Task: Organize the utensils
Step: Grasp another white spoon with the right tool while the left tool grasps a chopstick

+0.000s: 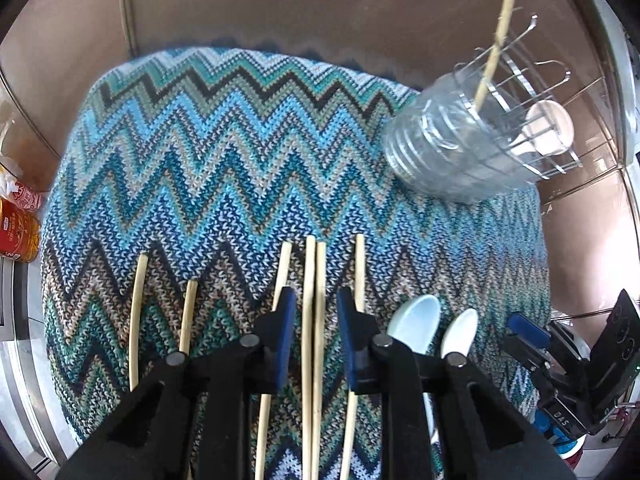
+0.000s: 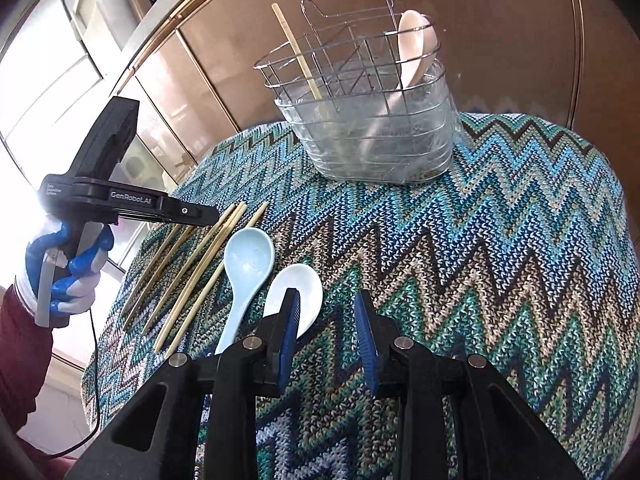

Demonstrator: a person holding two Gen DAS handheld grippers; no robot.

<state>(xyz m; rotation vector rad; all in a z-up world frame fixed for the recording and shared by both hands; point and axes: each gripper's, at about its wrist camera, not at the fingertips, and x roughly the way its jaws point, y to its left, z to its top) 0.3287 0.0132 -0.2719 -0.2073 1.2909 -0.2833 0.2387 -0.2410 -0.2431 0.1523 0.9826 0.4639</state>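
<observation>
Left gripper (image 1: 313, 336) spread, empty, straddling two touching chopsticks (image 1: 314, 320) flat on knit cloth (image 1: 240, 160); right gripper (image 2: 326, 340) likewise spread; sticks likely light, stiff, slick, so pinch mid-shaft, then caddy (image 2: 360, 120).

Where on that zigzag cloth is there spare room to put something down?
The widest bare stretch of cloth lies right of the white spoon, in front of the wire caddy. It is crowded on the left: chopsticks and the blue spoon lie side by side there.
</observation>
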